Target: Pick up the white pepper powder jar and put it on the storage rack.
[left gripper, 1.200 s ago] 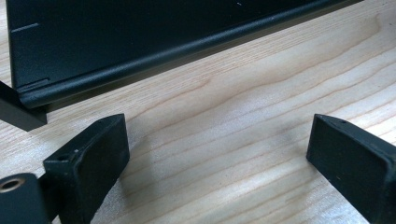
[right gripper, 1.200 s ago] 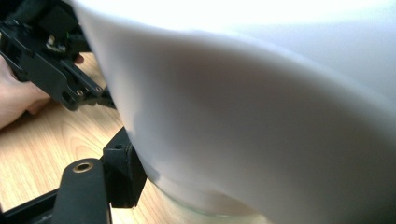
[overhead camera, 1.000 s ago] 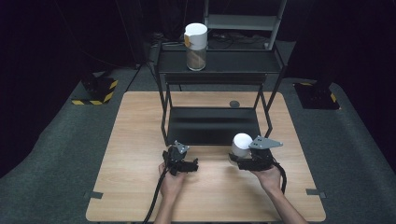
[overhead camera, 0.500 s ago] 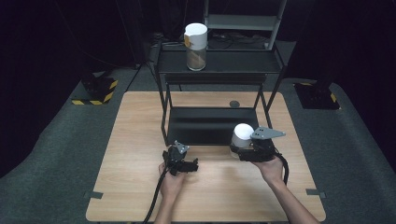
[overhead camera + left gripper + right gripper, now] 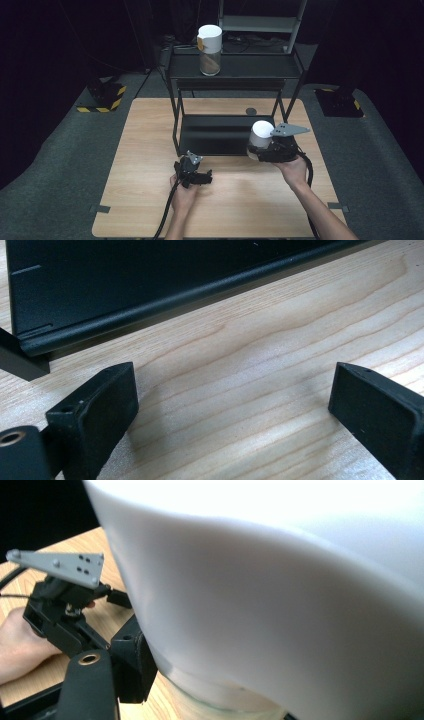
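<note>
We carry the white-lidded jar (image 5: 261,136) clamped in our right gripper (image 5: 257,149); left gripper (image 5: 204,177) rests unclenched. Next, probably the rack's top shelf (image 5: 250,67) beside its twin.

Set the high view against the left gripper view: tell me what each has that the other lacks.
High view alone: the right gripper shut on a white-lidded jar, a second jar on the black rack's top shelf, and both of the person's forearms. Left gripper view alone: the left gripper close up, jaws wide apart with bare wood between. Shared: the wooden table and the rack's lower shelf.
</note>
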